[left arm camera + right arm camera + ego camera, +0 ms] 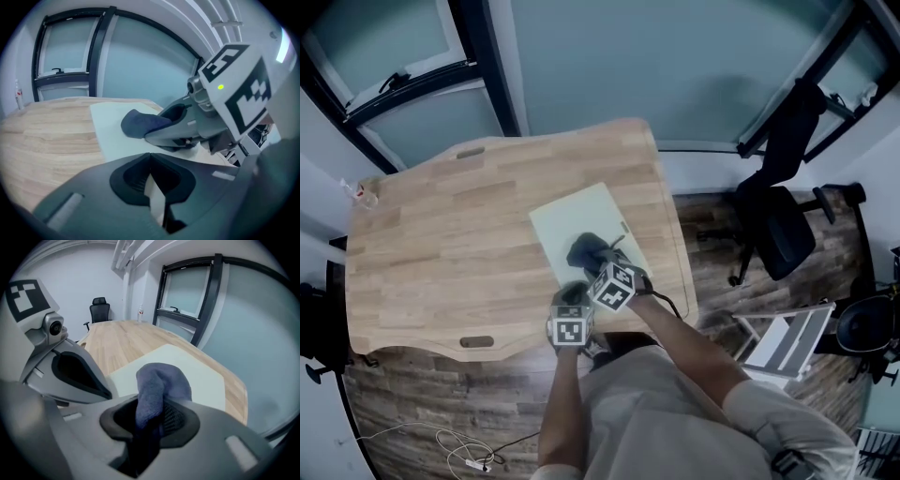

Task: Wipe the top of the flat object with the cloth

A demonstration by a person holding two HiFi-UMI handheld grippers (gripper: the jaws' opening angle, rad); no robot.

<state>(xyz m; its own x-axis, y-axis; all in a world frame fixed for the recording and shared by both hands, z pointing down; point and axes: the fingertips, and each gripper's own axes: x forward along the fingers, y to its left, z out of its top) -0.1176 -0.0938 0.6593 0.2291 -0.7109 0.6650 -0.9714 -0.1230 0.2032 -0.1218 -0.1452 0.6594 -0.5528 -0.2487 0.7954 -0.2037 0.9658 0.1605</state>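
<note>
Right gripper (149, 422) jaws clamp blue cloth (161, 383) on pale board (581, 216); left gripper (152, 186) jaws narrow, seemingly pinching board edge.

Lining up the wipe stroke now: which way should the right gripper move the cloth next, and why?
Probably slide the right gripper forward, dragging the cloth toward the far edge of the board: the cloth sits in its near half, with bare surface ahead.
</note>
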